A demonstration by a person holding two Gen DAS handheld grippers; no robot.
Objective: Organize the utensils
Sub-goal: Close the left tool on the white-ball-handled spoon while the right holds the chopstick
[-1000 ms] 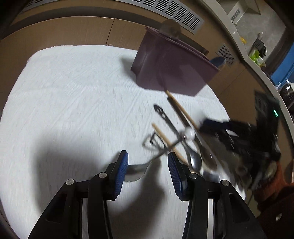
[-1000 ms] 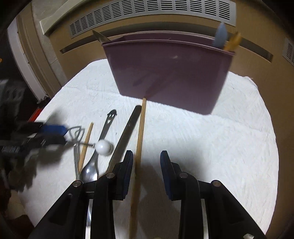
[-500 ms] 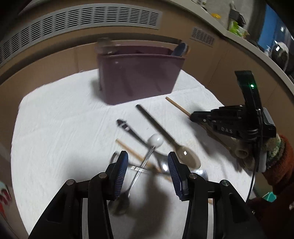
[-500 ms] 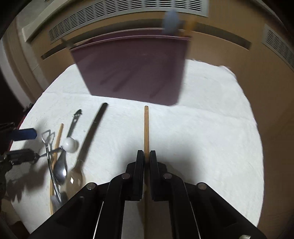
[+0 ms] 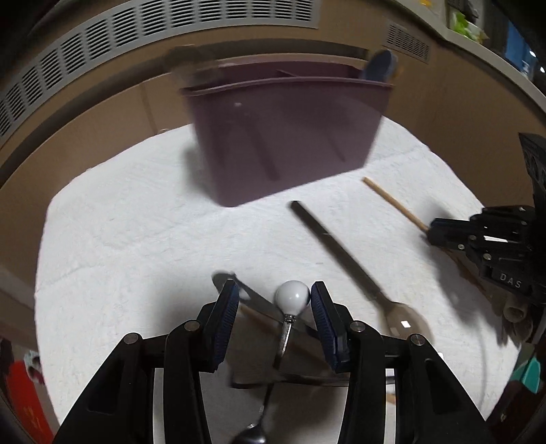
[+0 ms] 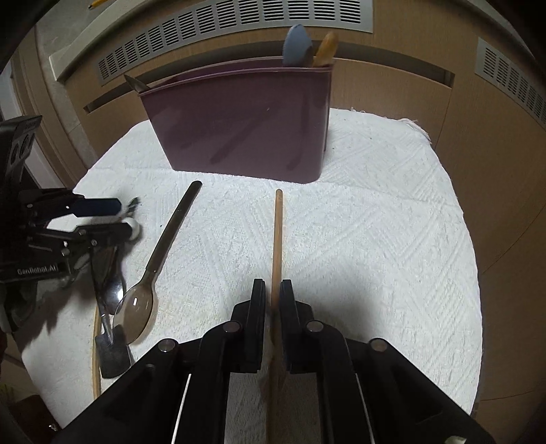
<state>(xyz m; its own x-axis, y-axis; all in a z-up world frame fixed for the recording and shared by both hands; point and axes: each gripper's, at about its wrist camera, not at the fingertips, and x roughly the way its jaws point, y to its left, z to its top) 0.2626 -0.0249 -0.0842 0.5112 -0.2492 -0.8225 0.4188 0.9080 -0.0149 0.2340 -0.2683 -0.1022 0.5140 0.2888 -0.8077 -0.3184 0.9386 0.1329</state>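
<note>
A purple utensil holder (image 6: 245, 126) stands at the back of a white cloth (image 6: 375, 222), with a blue and a wooden utensil (image 6: 297, 47) in its right end; it also shows in the left wrist view (image 5: 286, 136). My right gripper (image 6: 272, 300) is shut on a long wooden stick (image 6: 277, 239) that points at the holder. My left gripper (image 5: 273, 307) is open around the white ball end (image 5: 292, 296) of a metal spoon that lies in a pile of utensils. A dark-handled spoon (image 6: 160, 252) lies between the grippers.
Under the left gripper lie a metal opener (image 5: 239, 290), a second wooden stick and other cutlery. A black flat piece (image 6: 111, 355) lies at the cloth's front left. Brown panels with vents (image 6: 221, 30) rise behind the cloth.
My right gripper closed on the wooden stick. My left gripper moved forward over the pile, so its fingers now flank the white ball end.
</note>
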